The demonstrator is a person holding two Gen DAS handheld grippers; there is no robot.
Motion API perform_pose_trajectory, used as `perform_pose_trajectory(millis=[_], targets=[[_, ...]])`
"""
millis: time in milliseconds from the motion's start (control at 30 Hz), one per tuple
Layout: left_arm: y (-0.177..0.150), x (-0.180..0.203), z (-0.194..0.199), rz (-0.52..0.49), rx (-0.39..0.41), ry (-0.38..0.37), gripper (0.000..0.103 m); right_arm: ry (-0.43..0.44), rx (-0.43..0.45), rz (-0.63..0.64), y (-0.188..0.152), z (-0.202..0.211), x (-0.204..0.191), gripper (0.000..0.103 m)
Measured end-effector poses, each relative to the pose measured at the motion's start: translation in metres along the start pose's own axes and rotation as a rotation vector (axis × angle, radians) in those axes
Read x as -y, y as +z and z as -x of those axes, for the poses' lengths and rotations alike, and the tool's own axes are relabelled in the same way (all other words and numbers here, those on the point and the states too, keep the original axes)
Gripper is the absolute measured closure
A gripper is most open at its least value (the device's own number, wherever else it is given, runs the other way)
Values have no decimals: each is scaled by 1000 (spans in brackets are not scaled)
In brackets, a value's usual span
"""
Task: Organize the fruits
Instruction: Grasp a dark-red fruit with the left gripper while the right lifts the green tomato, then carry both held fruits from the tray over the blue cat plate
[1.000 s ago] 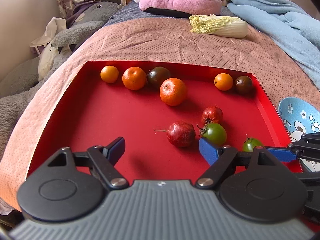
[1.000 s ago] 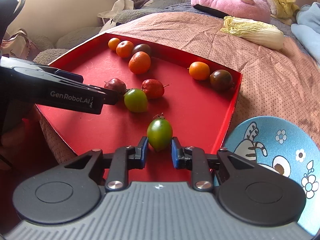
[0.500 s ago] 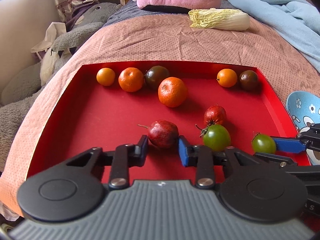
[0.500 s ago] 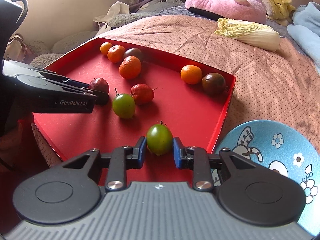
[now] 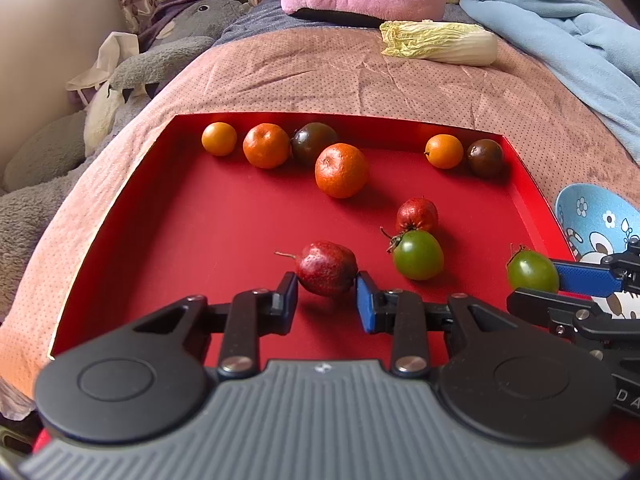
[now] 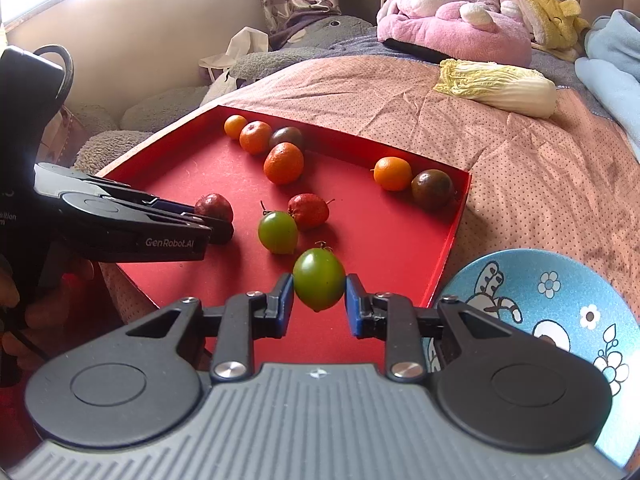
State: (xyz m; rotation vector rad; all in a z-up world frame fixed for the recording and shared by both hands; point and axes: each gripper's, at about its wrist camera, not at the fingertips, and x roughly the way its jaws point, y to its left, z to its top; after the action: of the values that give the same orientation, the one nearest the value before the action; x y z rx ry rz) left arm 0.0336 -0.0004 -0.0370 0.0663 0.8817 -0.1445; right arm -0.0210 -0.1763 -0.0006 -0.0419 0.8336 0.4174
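In the left wrist view my left gripper (image 5: 326,284) is shut on a dark red fruit (image 5: 326,268) that rests low on the floor of the red tray (image 5: 160,240). My right gripper (image 6: 319,286) is shut on a green tomato (image 6: 319,276) and holds it just above the tray's near right corner. A second green tomato (image 5: 418,255) and a second red fruit (image 5: 416,216) lie together between the two grippers. Beside the tray on the right stands a blue patterned bowl (image 6: 540,292) with nothing in it.
Several oranges and two dark tomatoes lie along the tray's far wall, one large orange (image 5: 341,170) nearer the middle. The tray sits on a pink bedspread (image 5: 320,76). A napa cabbage (image 5: 440,44), plush toys and a blue blanket (image 5: 560,20) lie behind it.
My left gripper went from wide open to closed around the dark red fruit. My right gripper has risen a little with the green tomato, toward the tray's near right corner.
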Motion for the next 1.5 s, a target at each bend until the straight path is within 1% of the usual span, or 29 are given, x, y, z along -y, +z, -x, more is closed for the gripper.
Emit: perform_pose_trajectory(millis=[333,600,800,1067,1333,1500], targets=[[4,7,13,-3,18,7,69,3,43,-25,-6,24,6,71],[7,26,25,-26,41,-18,69,-11,71,-54,-14,42,17,71],[11,51,32,-56,57,-58,69,-46,81,-87,-25,60,33,71],[16,93,31,-107,59,-128,69,-119,79,-148,-43,80,64,71],[16,138,27,-166,49,-195,69,-182,74,-184,-56,94,89,71],[15,158,23,-207,38,-219,69,-216,70,-208,-64,99,102,71]])
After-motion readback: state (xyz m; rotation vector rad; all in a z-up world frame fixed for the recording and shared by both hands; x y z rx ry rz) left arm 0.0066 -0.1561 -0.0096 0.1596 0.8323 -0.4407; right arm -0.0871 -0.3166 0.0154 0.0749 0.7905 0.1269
